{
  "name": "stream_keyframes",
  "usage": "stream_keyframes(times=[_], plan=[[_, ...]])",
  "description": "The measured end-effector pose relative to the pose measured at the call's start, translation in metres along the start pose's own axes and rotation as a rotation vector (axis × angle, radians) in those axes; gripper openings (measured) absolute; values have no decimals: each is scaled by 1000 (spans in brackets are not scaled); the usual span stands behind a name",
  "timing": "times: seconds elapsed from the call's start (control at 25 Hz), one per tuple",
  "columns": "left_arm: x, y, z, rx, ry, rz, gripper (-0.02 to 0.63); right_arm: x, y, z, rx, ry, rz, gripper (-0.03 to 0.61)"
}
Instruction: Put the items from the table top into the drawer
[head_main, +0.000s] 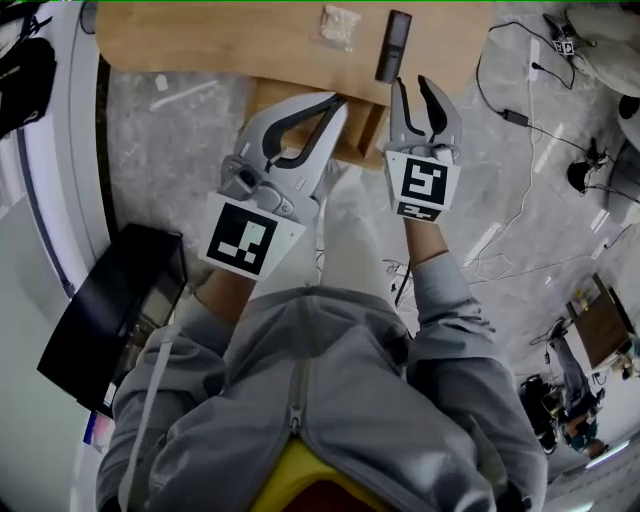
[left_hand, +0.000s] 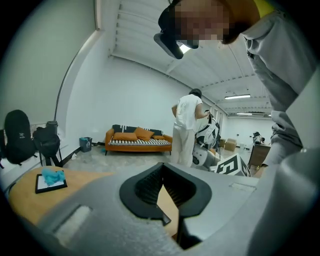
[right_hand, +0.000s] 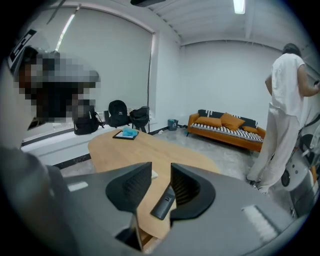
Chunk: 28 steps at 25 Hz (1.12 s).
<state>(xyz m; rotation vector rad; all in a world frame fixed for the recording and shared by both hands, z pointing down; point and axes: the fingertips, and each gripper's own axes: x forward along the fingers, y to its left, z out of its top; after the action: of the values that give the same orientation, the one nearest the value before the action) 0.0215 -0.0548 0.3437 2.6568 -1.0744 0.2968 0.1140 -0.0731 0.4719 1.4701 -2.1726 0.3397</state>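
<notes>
Two grippers: you hold one in each hand, side by side just off the near edge of the rounded light-wood table (head_main: 230, 40), both pointing toward it.
Left gripper (head_main: 338, 104): clenched. Its dark ribbed pads meet at the tips with nothing caught between them, and the table's wood shows through the gap behind the tips.
Right gripper (head_main: 412, 85): released. Its jaws stand a little apart with only air between the pads, and the tips are just short of the table's edge.
Black slim remote control (head_main: 393, 45): it lies flat on the table near that edge, straight ahead of your right gripper. You see it through the jaw gap, but nothing touches it.
Small pale wrapped packet (head_main: 340, 27): it lies on the table just beside the remote, to its left in the head view and a little farther from the edge.
Black flat tray (left_hand: 50, 187): it sits at the table's far end with a crumpled teal cloth (left_hand: 52, 176) on it.
Wooden drawer unit (head_main: 262, 98): it sits under the table's near edge, mostly covered by your grippers. You cannot tell whether it is pulled out.
Black case (head_main: 110, 310): it is on the grey floor to the left of the table, beside your left sleeve.
Orange sofa (right_hand: 227, 127): it stands against the white wall, well beyond the table.
Person in white clothes (right_hand: 282, 110): standing on the floor beyond the table, near the sofa.
Dark cables (head_main: 520, 120): they trail over the floor to the right of the table.
</notes>
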Motion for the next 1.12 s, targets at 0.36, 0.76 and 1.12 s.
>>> stream_keyframes(times=[0.36,0.76,1.12], plan=[[30,34,-73,-15,35,4,6,54,1,-77,42,123,-20,141],[59,59,-123,-42,86,-8,6,103,-5,-134,114,293,-33,198],[77,72,-171,-110,180,-4,6,131,-4,-164,210,444,-87,238]])
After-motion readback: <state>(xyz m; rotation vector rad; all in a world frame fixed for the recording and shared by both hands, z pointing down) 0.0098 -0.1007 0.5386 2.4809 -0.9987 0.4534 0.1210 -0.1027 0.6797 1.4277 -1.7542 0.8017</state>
